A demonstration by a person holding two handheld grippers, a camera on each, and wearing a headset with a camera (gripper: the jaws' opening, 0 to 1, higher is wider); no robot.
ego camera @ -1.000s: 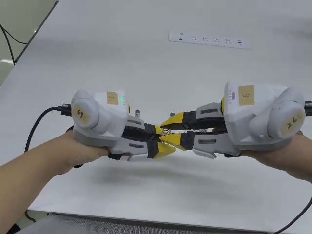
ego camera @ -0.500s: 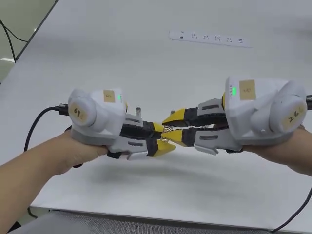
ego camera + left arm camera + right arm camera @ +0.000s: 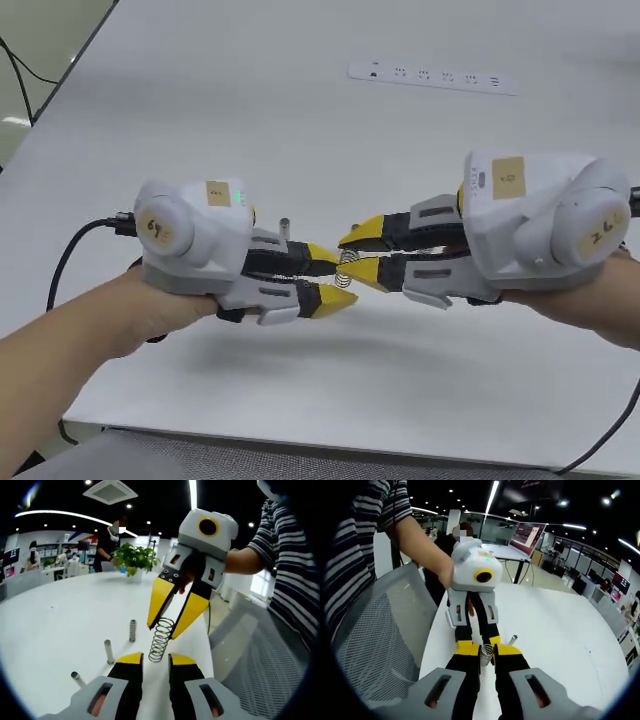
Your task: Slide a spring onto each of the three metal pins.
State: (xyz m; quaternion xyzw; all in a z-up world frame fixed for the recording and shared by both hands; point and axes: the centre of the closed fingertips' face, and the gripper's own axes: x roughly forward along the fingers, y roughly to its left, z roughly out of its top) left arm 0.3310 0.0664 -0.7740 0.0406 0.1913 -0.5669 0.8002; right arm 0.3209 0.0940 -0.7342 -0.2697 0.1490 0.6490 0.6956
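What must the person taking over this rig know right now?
The right gripper is shut on the spring, in the air.
The left gripper is open, with the spring's other end between its jaws.
Three metal pins stand on the table. The far pin looks ribbed, perhaps already carrying a spring; the other two look bare.
To do: slide this spring onto a bare pin, then the rest.

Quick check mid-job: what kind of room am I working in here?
Likely an open-plan office or showroom: a long white table with a power strip, a mesh office chair, desks with a monitor behind, and a potted plant.
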